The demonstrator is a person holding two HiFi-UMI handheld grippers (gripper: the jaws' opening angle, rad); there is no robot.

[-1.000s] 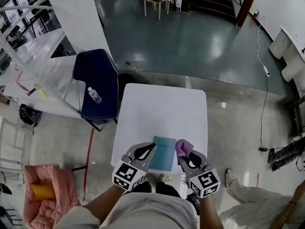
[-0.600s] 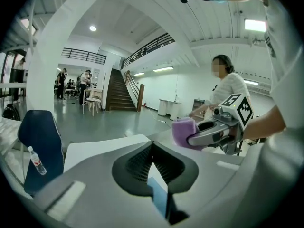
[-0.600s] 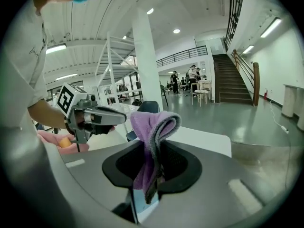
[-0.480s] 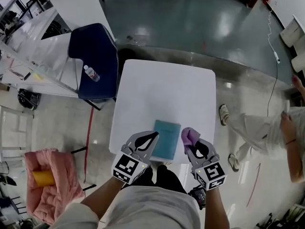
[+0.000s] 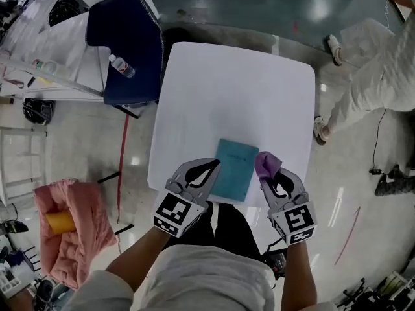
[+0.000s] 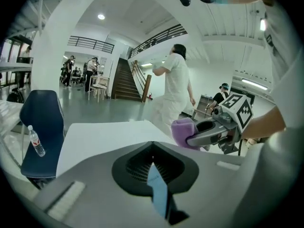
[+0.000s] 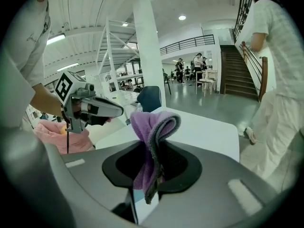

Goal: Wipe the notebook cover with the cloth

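The right gripper [image 5: 272, 179] pinches the folded purple cloth [image 5: 267, 163] just beside the thin teal notebook [image 5: 234, 168], which lies at the near edge of the white square table [image 5: 233, 89], probably ready for wiping, while the left gripper [image 5: 209, 168], its jaws pressed together on nothing, waits at the opposite side, perhaps to steady it.

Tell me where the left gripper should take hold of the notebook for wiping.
Probably the left long edge, approached from the left. The notebook lies flat on the table with that edge beside the left gripper, and this leaves the cover free for the cloth in the right gripper.
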